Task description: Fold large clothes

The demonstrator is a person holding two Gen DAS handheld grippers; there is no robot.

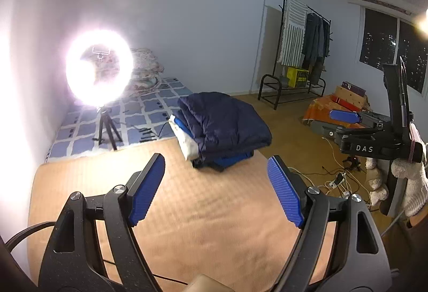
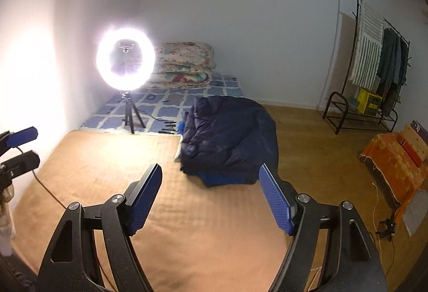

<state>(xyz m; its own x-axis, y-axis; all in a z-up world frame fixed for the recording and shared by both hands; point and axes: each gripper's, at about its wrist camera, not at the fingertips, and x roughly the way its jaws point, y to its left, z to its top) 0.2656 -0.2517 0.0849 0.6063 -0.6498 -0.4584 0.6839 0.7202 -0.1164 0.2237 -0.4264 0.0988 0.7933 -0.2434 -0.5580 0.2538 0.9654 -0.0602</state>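
1. A dark navy padded coat (image 1: 224, 126) lies folded on top of a small stack at the far edge of the tan mat (image 1: 187, 211) on the floor. Under it I can make out a bright blue garment (image 1: 230, 159) and a white one (image 1: 184, 142), both folded too.
2. From where things lie, the folding looks largely done: the pile is compact and nothing is spread out on the mat. I cannot tell whether the clothes on the rack (image 1: 315, 38) by the far wall are meant for folding as well.
3. The left gripper (image 1: 214, 190) hangs above the mat, short of the pile, its fingers (image 1: 147, 190) spread wide, grasping nothing and touching nothing.
4. The right gripper (image 2: 211, 195) is the same: fingers (image 2: 275, 201) splayed apart, empty, held over the mat just short of the stack.
5. A ring light (image 2: 125, 59) on a tripod glares from the patterned rug behind.
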